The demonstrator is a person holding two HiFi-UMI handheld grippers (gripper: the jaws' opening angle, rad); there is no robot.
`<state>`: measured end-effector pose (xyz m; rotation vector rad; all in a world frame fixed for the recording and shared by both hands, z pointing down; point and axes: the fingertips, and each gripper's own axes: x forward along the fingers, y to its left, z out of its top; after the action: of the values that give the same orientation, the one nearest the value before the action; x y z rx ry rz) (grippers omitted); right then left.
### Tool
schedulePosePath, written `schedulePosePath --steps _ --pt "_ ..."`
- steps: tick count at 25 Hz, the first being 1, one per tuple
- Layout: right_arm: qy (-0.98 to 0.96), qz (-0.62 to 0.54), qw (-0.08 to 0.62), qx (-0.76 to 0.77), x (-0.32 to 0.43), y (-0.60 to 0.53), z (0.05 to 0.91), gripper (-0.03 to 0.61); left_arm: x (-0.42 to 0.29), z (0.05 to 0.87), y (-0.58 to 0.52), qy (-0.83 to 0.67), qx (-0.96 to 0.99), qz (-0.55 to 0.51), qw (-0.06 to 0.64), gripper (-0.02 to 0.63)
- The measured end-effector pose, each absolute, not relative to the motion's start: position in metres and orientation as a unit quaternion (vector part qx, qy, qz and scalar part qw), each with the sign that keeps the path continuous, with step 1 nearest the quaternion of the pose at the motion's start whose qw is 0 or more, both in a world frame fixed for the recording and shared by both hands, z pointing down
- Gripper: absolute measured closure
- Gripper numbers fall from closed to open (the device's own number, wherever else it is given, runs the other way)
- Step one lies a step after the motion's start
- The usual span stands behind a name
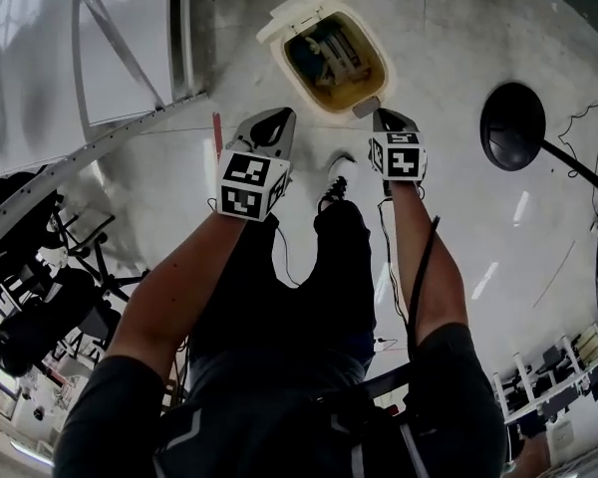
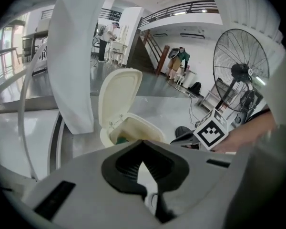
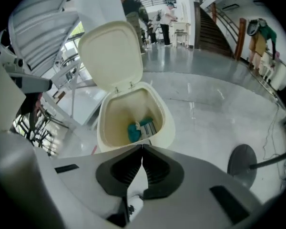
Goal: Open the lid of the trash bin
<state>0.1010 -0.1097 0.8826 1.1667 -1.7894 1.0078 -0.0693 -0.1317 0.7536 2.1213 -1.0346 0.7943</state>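
Observation:
The cream trash bin stands on the pale floor ahead of me, its lid swung up and back. In the right gripper view the lid is upright behind the bin's rim, and teal and white rubbish lies at the bottom. My right gripper is shut and empty, just short of the near rim. My left gripper is also shut with nothing in it, and hangs left of the bin. From the left gripper view the bin and its raised lid lie beyond the closed tips.
A standing fan's black round base sits right of the bin, its cage at the right of the left gripper view. A white pillar and railing stand to the left. Cables trail across the floor. People stand far off.

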Motion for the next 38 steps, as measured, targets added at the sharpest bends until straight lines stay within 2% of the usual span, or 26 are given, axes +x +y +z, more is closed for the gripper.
schedulePosePath --steps 3,8,16,27,32,36,38 --pt "-0.696 0.404 0.338 0.487 0.106 -0.111 0.833 0.551 -0.068 0.713 -0.129 -0.385 0.815 0.295 0.317 0.607" --pt "-0.702 0.387 0.326 0.501 0.109 -0.113 0.748 0.551 -0.062 0.635 -0.130 -0.372 0.838 0.265 0.297 0.607" --pt "-0.711 0.387 0.243 0.534 0.111 -0.107 0.597 0.551 -0.059 0.516 -0.130 -0.345 0.873 0.221 0.263 0.607" --pt "-0.757 0.289 0.154 0.566 0.105 -0.099 0.391 0.551 -0.074 0.358 -0.130 -0.323 0.909 0.159 0.209 0.607" --pt "-0.770 0.245 0.109 0.578 0.108 -0.100 0.314 0.551 -0.065 0.288 -0.128 -0.283 0.937 0.135 0.156 0.607" --pt "-0.770 0.221 0.076 0.594 0.114 -0.089 0.264 0.551 -0.057 0.237 -0.115 -0.236 0.954 0.067 0.172 0.607" --pt "-0.769 0.203 0.061 0.603 0.118 -0.087 0.238 0.551 -0.057 0.209 -0.114 -0.233 0.959 0.041 0.158 0.607"
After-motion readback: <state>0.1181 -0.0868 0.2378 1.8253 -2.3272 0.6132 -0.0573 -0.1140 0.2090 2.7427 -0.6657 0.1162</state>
